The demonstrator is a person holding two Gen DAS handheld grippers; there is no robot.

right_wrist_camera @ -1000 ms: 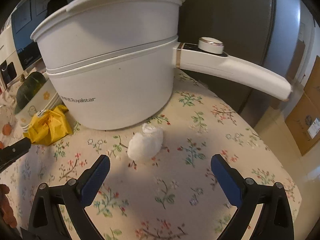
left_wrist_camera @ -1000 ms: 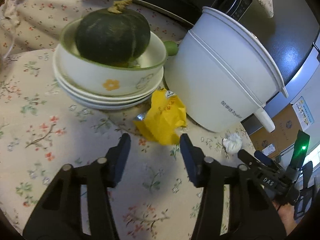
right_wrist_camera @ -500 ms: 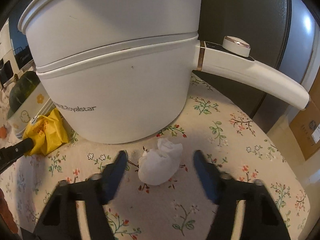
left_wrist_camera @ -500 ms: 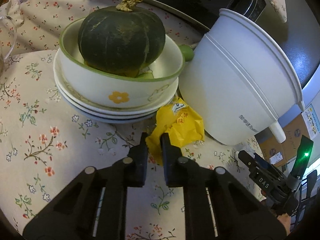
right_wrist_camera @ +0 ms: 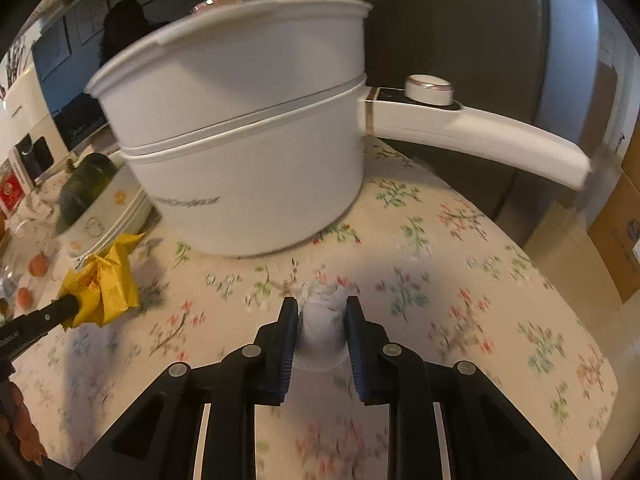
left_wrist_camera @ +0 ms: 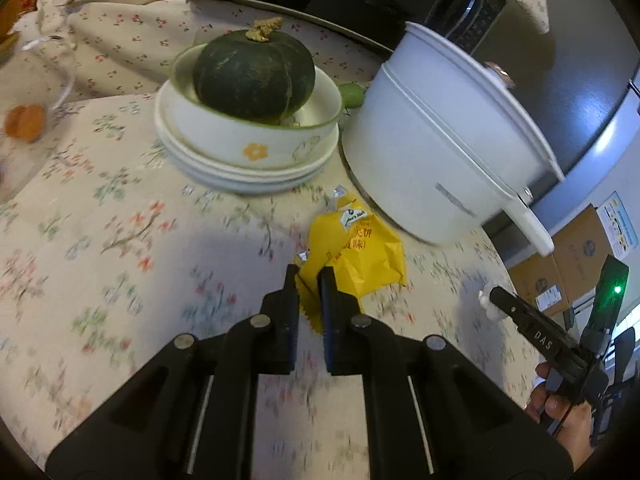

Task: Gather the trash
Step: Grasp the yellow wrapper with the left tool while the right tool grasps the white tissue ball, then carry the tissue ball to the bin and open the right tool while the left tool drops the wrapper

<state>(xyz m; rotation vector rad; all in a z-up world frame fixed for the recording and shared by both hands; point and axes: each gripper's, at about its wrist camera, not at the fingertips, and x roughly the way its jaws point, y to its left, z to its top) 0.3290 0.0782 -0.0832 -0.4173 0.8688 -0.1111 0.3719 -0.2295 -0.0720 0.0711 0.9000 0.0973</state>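
A crumpled yellow snack wrapper is pinched at its near edge by my left gripper, which is shut on it and holds it above the floral tablecloth. The wrapper also shows in the right wrist view, on the tip of the left gripper. My right gripper is shut on a white crumpled tissue, just in front of the white electric pot. In the left wrist view the right gripper shows at the right with a bit of tissue at its tip.
A white electric pot with a long handle stands close behind the tissue. Stacked bowls hold a dark green squash. Orange fruits lie left. The table edge drops off at right, with cardboard boxes beyond.
Both grippers have closed, the left on the yellow wrapper and the right on the tissue. Both have pulled back from the pot and bowls with their trash.
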